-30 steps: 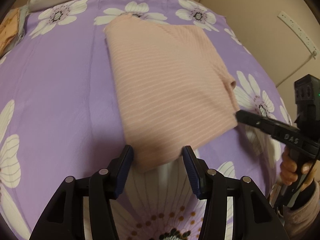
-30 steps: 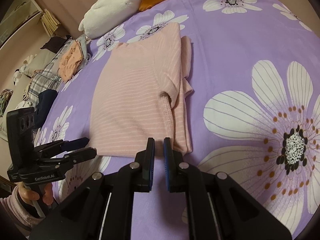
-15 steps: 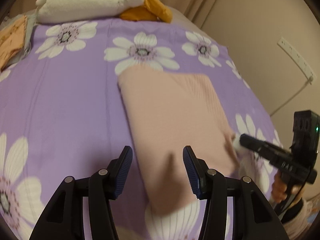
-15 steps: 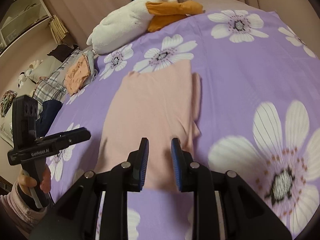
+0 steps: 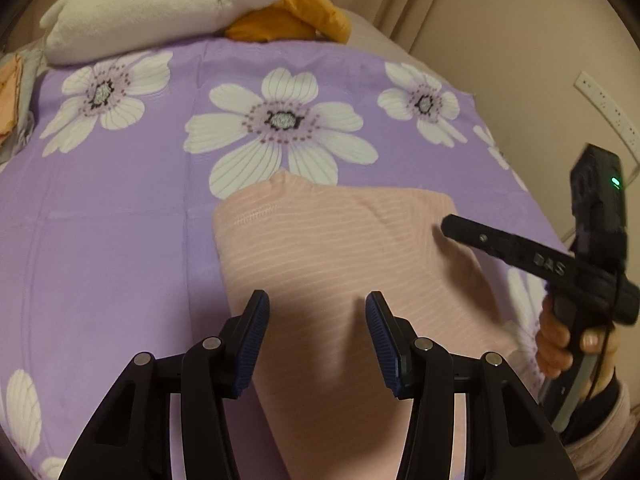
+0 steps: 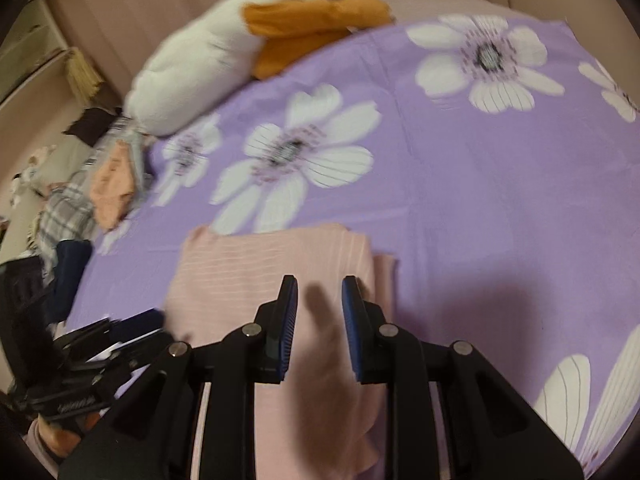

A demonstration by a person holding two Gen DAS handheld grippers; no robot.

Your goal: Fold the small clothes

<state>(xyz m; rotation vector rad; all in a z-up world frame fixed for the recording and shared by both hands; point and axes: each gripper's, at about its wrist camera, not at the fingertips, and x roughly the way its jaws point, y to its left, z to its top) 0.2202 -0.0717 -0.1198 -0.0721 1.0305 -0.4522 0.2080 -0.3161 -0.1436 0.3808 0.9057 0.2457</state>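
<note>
On purple flowered bed [image 5: 100, 240], pink striped top [image 5: 340, 248] lies folded flat — left gripper [image 5: 316, 320] and right gripper [image 6: 319, 312] above it, fingers apart, holding nothing — probably lining up next fold.

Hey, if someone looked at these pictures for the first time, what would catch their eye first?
Probably the purple bedsheet with big white flowers that fills both views, and the folded pale pink striped knit garment lying flat on it. The open left hand-held gripper and open right hand-held gripper hang over the garment's near part. A white and orange plush toy lies at the far edge.
</note>
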